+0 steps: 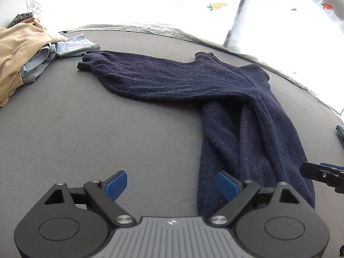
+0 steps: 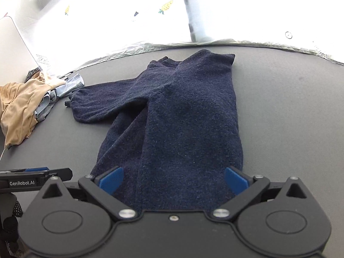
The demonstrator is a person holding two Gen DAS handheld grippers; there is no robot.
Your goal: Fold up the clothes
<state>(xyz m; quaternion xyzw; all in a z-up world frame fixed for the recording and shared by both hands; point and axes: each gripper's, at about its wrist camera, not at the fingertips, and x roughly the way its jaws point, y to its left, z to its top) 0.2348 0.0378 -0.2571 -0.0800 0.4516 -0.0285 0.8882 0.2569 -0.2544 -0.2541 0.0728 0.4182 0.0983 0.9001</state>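
Observation:
A dark navy knitted sweater point(image 1: 247, 111) lies on the grey surface, its body folded lengthwise toward me and one sleeve point(image 1: 137, 75) stretched out to the left. My left gripper point(image 1: 172, 185) is open at the sweater's near left edge, with bare grey surface between its blue pads. In the right wrist view the same sweater point(image 2: 182, 118) fills the middle, and my right gripper point(image 2: 174, 180) stands open over its near hem, nothing pinched between the pads. Each gripper shows at the edge of the other's view.
A heap of other clothes, tan point(image 1: 19, 49) and pale blue point(image 1: 71, 45), lies at the far left of the grey surface point(image 1: 86, 129). A bright white sheet with carrot prints point(image 1: 217, 6) rises behind the far edge. A bit of blue cloth point(image 1: 340, 131) peeks in at right.

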